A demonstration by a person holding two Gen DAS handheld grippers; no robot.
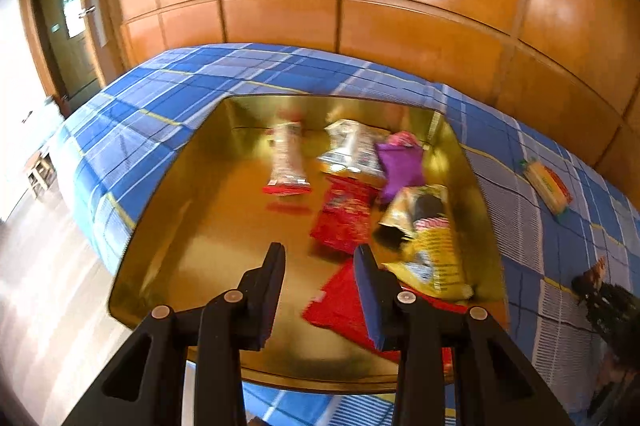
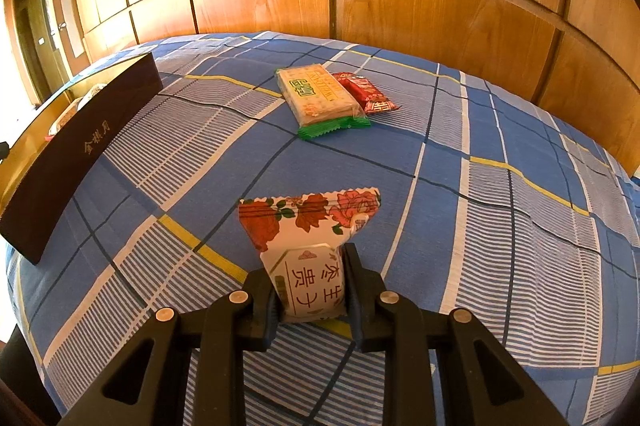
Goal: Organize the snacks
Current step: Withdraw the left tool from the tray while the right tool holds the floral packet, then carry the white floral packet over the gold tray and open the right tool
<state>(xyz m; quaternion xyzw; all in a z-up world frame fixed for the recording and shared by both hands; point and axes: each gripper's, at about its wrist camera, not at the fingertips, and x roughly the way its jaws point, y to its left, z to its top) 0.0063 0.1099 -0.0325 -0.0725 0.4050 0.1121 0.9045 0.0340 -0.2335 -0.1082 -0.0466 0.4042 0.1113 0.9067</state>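
Right hand-held gripper (image 2: pixel 308 290) pinching rose packet (image 2: pixel 308 246) off the bed (image 2: pixel 500 226), likely for the gold box (image 1: pixel 180 226); left hand-held gripper (image 1: pixel 320 266) nearly closed, empty above it.

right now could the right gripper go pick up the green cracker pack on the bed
Probably not yet. The right gripper is shut on the rose-print snack packet, so it has no free grip. The way itself looks clear: only bare plaid bedsheet lies between it and the green cracker pack, which touches a red packet.
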